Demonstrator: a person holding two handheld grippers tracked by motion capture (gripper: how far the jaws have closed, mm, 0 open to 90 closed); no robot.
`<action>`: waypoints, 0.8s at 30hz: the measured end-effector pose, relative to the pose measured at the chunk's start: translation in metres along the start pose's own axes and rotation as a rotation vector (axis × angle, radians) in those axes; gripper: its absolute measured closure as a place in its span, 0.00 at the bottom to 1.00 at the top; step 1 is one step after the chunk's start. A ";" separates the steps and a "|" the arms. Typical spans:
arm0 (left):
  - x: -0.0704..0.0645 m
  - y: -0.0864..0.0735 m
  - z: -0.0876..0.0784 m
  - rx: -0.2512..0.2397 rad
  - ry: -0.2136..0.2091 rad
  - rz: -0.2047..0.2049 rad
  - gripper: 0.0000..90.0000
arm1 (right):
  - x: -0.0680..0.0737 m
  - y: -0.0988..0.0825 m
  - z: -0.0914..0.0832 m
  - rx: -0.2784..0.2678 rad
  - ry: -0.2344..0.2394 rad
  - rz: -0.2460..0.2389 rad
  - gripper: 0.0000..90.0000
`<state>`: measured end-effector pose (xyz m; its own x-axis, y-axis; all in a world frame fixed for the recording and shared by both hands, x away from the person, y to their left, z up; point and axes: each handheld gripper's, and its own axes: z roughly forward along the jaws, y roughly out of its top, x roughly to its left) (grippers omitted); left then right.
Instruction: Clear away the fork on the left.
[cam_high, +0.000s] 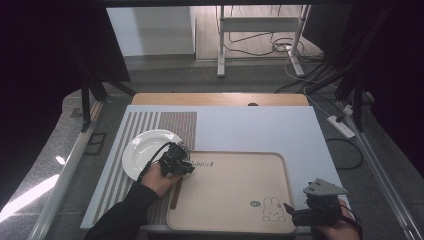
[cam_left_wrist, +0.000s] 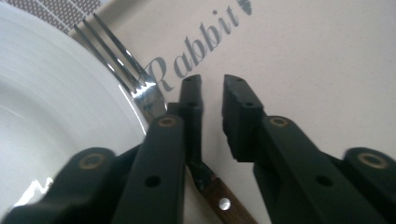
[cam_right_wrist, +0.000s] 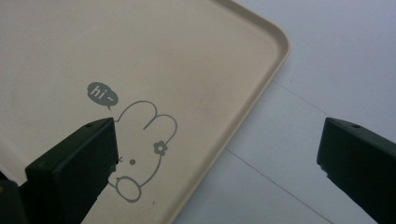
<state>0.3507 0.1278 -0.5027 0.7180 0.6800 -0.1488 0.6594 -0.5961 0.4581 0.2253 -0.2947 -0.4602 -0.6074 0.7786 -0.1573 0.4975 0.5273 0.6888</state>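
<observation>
In the left half of the high view, our left hand-held gripper stands released, jaws slightly apart. The wooden-handled steel fork lies beneath its left jaw, tines leaning on the white round ceramic plate, on the beige rabbit-printed tray. We judge it set down. Lower right, our right hand-held gripper waits wide open over the tray's corner.

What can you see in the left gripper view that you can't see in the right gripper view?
The left gripper view alone shows a fork with a wooden handle lying between the white plate and the word "Rabbit". The left gripper has its jaws a little apart beside the fork's neck, not pinching it. The right gripper view alone shows a rabbit drawing saying "hi", the pale table surface, and the right gripper with its jaws wide open. Both show the beige tray.
</observation>
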 end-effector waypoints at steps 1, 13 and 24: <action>-0.001 0.000 -0.001 -0.005 -0.007 0.011 0.83 | 0.000 0.000 0.000 0.000 0.000 0.000 0.00; -0.004 -0.005 -0.014 -0.090 -0.003 0.057 0.58 | 0.000 0.000 0.000 0.002 -0.001 -0.001 0.00; 0.005 -0.015 -0.021 -0.161 -0.033 0.052 0.30 | 0.000 0.000 0.000 0.002 0.001 -0.001 0.00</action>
<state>0.3399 0.1492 -0.4921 0.7586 0.6344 -0.1486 0.5793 -0.5522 0.5996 0.2252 -0.2945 -0.4601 -0.6088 0.7776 -0.1572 0.4980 0.5288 0.6873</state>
